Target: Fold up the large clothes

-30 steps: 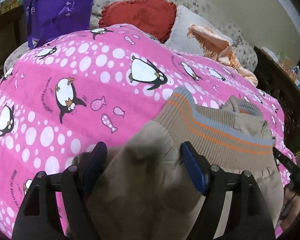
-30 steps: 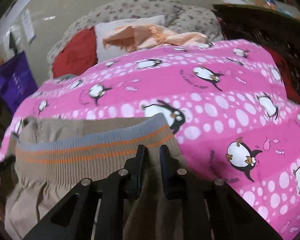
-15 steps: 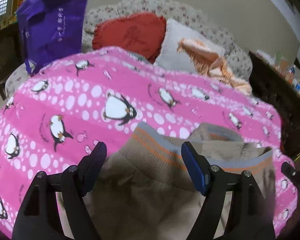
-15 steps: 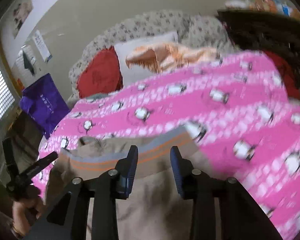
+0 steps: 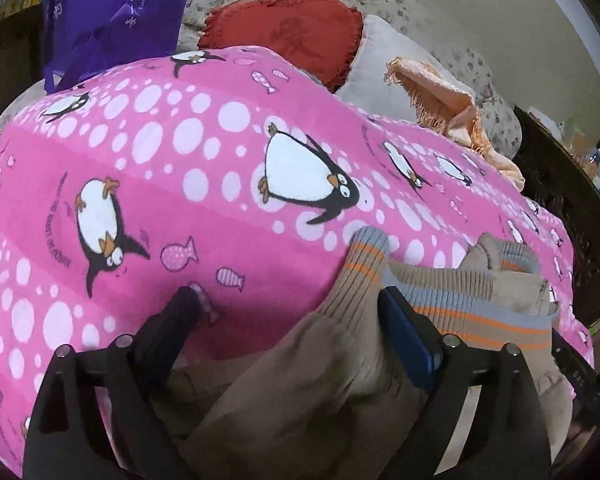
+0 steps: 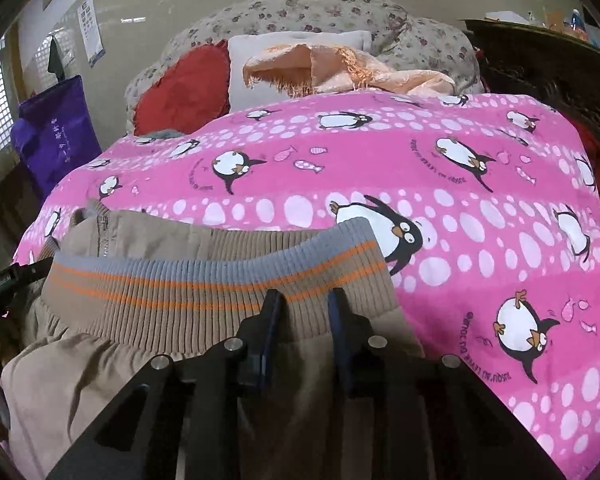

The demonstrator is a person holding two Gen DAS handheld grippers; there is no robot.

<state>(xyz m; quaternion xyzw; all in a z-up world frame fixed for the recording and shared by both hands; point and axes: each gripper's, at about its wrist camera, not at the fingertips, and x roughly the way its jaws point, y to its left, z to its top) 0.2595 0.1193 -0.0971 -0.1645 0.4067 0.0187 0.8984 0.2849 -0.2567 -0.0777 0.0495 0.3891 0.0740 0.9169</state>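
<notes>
A tan garment (image 6: pixel 204 376) with a ribbed hem striped grey and orange (image 6: pixel 220 280) lies on the pink penguin blanket (image 6: pixel 460 168). It also shows in the left wrist view (image 5: pixel 308 392), its striped hem (image 5: pixel 472 300) bunched to the right. My left gripper (image 5: pixel 288 304) is open wide, its fingers down on the blanket and the garment's left edge, with a fold of cloth between them. My right gripper (image 6: pixel 303 300) is open a little, its fingers (image 6: pixel 271 312) astride the ribbed hem.
At the head of the bed lie a red cushion (image 5: pixel 284 36), a white pillow (image 6: pixel 284 52) and a peach fringed cloth (image 6: pixel 352 68). A purple bag (image 5: pixel 112 12) hangs at the left. Dark wooden furniture (image 5: pixel 568 208) stands at the right.
Both grippers rose and came back down onto the garment. My right gripper went from shut to part open. The left gripper stayed open and now sits further left on the hem's corner.
</notes>
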